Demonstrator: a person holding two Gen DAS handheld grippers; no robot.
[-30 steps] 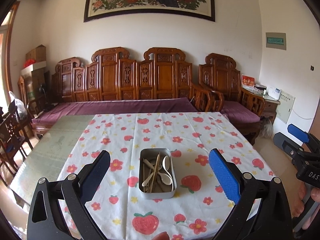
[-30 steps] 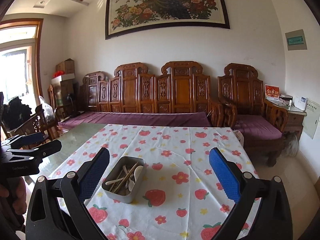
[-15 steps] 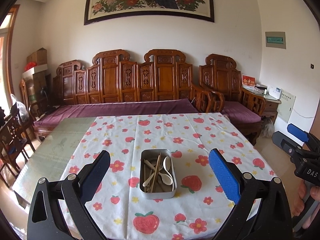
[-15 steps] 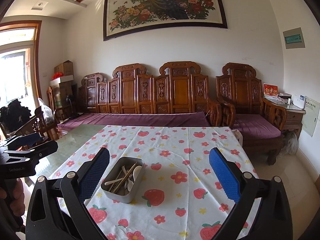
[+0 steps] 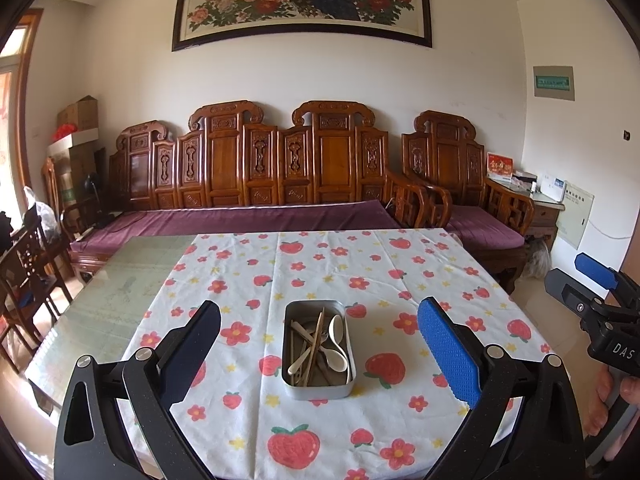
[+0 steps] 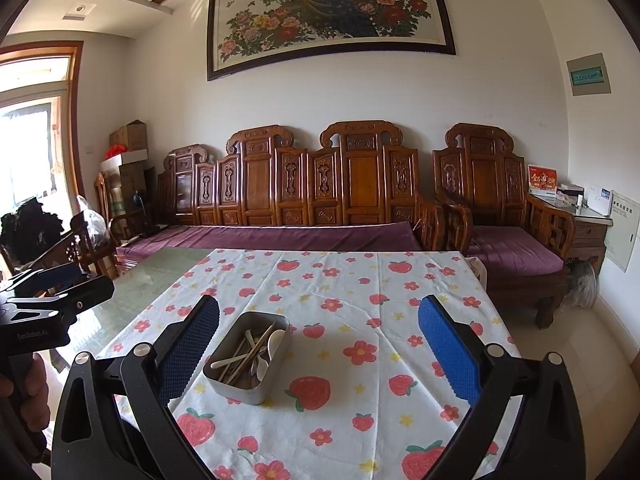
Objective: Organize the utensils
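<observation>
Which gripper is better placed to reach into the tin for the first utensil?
Left, by a small margin. The left gripper looks straight down the metal tin, which sits centred between its open fingers. From the right gripper the tin lies off toward its left finger, so it would need to swing across. Both are open and empty.

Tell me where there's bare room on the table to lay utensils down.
The cloth is bare all round the tin: a wide stretch behind it toward the sofa, and strips on both sides. The uncovered tabletop left of the cloth is bare too. Only the tin is crowded, with spoons and chopsticks piled inside. Both grippers, left and right, are open.
</observation>
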